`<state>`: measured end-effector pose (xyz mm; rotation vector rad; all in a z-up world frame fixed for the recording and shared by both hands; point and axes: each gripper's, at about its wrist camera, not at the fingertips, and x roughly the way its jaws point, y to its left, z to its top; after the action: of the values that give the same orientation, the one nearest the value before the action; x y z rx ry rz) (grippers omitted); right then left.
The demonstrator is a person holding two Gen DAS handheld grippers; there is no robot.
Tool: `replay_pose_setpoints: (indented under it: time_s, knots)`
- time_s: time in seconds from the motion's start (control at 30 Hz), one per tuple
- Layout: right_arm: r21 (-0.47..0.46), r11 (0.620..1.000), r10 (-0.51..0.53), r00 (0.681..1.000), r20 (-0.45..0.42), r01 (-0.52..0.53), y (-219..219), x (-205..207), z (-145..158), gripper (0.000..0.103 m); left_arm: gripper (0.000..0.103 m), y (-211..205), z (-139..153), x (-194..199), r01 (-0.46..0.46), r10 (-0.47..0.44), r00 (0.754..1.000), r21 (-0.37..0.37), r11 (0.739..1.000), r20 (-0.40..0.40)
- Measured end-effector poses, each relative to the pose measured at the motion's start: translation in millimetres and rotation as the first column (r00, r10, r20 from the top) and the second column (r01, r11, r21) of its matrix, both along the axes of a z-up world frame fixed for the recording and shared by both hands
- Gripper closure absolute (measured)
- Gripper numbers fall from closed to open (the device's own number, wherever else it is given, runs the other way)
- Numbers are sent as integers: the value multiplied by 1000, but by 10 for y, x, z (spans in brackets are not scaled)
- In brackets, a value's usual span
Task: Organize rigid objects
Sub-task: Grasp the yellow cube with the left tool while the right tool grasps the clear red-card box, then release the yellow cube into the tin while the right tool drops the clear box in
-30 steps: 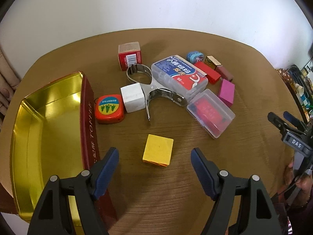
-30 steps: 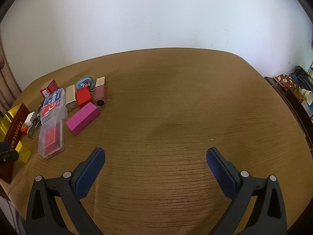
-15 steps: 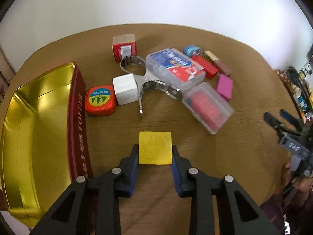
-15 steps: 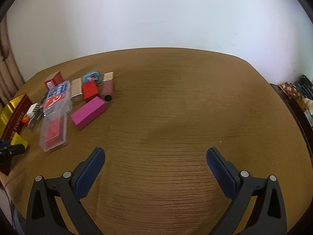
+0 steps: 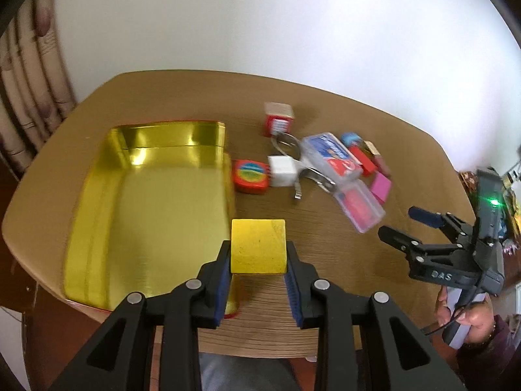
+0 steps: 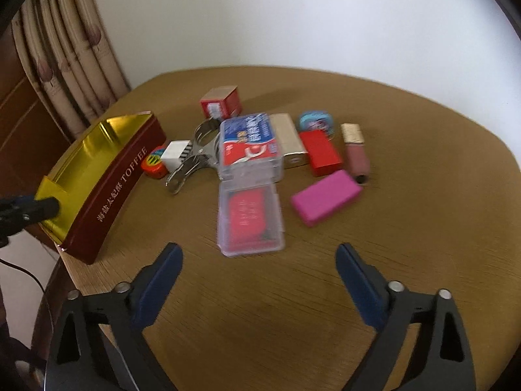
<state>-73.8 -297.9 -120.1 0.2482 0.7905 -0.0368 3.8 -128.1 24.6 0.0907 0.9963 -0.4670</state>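
My left gripper [image 5: 258, 260] is shut on a yellow block [image 5: 258, 246] and holds it above the table, over the right wall of the gold-lined red toffee tin [image 5: 146, 208]. The tin also shows in the right wrist view [image 6: 110, 189], with the block [image 6: 53, 192] and left gripper tip at its near end. My right gripper [image 6: 259, 260] is open and empty, low over the table in front of a clear case with a red insert [image 6: 249, 218]. It shows at the right in the left wrist view [image 5: 410, 224].
A cluster lies right of the tin: red tape measure [image 5: 250, 176], white cube [image 5: 282, 171], metal clip [image 6: 192, 159], floss box [image 6: 249, 145], red carton [image 6: 221, 102], gold case [image 6: 289, 143], red block [image 6: 320, 153], pink block [image 6: 325, 197], lip tube [image 6: 356, 156], round blue tin [image 6: 316, 122]. Curtain at left.
My left gripper closed on the yellow block, lifted it and carried it left toward the tin. My right gripper swung left toward the cluster of objects, staying open.
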Motion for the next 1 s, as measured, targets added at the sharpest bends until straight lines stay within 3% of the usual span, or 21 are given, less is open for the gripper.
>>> replay_pose_setpoints:
  time_s: [0.27,0.4,0.6,0.87,1.0]
  knots:
    - [58,998,11,997,-72,-7,-25,259,-119,16,73,352,2,183,-70,70,998,-28,997,-3]
    - [88,996,19,994,-106,-10,-68,354,-162,23,73,423,-55,278,-89,88,996,-16,996,-10]
    - [58,998,28,986,-164,-19,-43,509,-208,51,73,472,-205,471,-103,103,994,23,994,-23]
    - [105,994,37,986,-162,-20,-36,376,-162,53,68,536,-275,743,-113,112,994,78,991,15]
    - [149,989,44,989,-139,-23,1,235,-48,53,64,671,-266,834,-166,166,986,45,985,5]
